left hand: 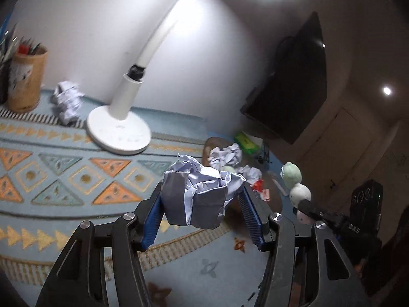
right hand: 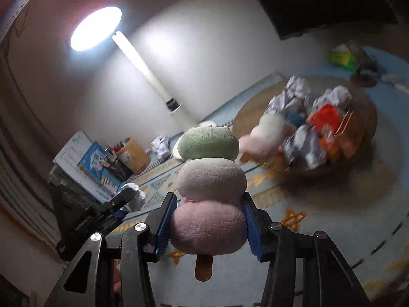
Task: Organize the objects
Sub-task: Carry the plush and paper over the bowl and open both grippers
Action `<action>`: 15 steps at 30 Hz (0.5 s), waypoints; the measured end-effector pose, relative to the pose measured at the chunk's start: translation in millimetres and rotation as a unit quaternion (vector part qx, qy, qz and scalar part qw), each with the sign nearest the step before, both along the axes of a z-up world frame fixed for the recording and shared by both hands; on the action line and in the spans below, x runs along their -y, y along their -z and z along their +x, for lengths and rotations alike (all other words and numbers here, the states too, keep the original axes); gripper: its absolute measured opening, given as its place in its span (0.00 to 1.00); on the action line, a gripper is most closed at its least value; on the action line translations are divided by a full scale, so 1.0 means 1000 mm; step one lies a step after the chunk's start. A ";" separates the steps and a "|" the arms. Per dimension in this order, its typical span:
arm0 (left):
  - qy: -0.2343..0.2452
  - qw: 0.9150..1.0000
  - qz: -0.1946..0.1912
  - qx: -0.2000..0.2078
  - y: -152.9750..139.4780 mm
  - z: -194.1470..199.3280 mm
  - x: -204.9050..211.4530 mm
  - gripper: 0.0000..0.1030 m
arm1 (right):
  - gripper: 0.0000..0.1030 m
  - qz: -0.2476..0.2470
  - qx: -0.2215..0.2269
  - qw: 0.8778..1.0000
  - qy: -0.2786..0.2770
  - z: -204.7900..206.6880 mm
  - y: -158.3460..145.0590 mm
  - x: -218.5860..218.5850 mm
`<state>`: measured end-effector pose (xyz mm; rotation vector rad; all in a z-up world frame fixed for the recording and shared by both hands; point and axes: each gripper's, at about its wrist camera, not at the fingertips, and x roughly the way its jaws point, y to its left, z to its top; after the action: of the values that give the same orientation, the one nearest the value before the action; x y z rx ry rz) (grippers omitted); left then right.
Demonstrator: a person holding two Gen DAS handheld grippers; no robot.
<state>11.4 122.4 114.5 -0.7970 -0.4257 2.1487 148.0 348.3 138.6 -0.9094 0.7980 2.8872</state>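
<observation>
**Left wrist view.** The left claw (left hand: 202,204) is partly closed on a crumpled paper ball (left hand: 196,197), held clear of the patterned tabletop (left hand: 51,168). The blue pads (left hand: 152,220) press the ball's lower sides only.

- Risk: crumpled paper yields under pressure; the ball may compress and slip out if the claw is swung quickly.
- Risk: the lamp base (left hand: 118,130) stands beyond the claw to the left, its neck arching overhead. A high or leftward sweep may strike it.
- The basket (left hand: 212,145) lies far right, already holding paper balls and a red wrapper; a further drop may roll off the heap.
- One loose paper ball (left hand: 67,101) remains far left by the wall, near the pen holder (left hand: 26,79).

**Right wrist view.** The right claw (right hand: 208,220) is closed on a three-ball plush skewer (right hand: 209,186), gripping the pink bottom ball; the green ball is uppermost and a wooden stick protrudes below.

- Risk: the plush is top-heavy above the grip and may tip sideways.
- The basket (right hand: 368,117), on the right, appears full and blurred. An added item may spill over its rim.
- The left claw (right hand: 120,202) is close on the left; both heading for the basket may collide.
- Books (right hand: 76,161) stand far left, well apart.
</observation>
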 end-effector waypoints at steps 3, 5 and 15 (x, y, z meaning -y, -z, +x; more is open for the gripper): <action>0.036 0.998 -0.028 -0.038 -0.027 -0.013 -0.068 0.53 | 0.48 0.053 0.004 0.996 0.077 -0.012 -0.024 -0.044; 0.060 0.996 -0.039 -0.046 -0.031 -0.028 -0.111 0.53 | 0.49 0.043 0.012 0.994 0.104 -0.024 -0.029 -0.070; 0.052 0.995 -0.042 0.073 0.043 -0.063 -0.118 0.86 | 0.96 0.111 0.065 0.988 0.090 -0.067 0.004 -0.113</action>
<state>-51.2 240.8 71.6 -1.0068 -0.3628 2.0301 80.9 461.6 134.1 -0.9357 0.5061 2.6602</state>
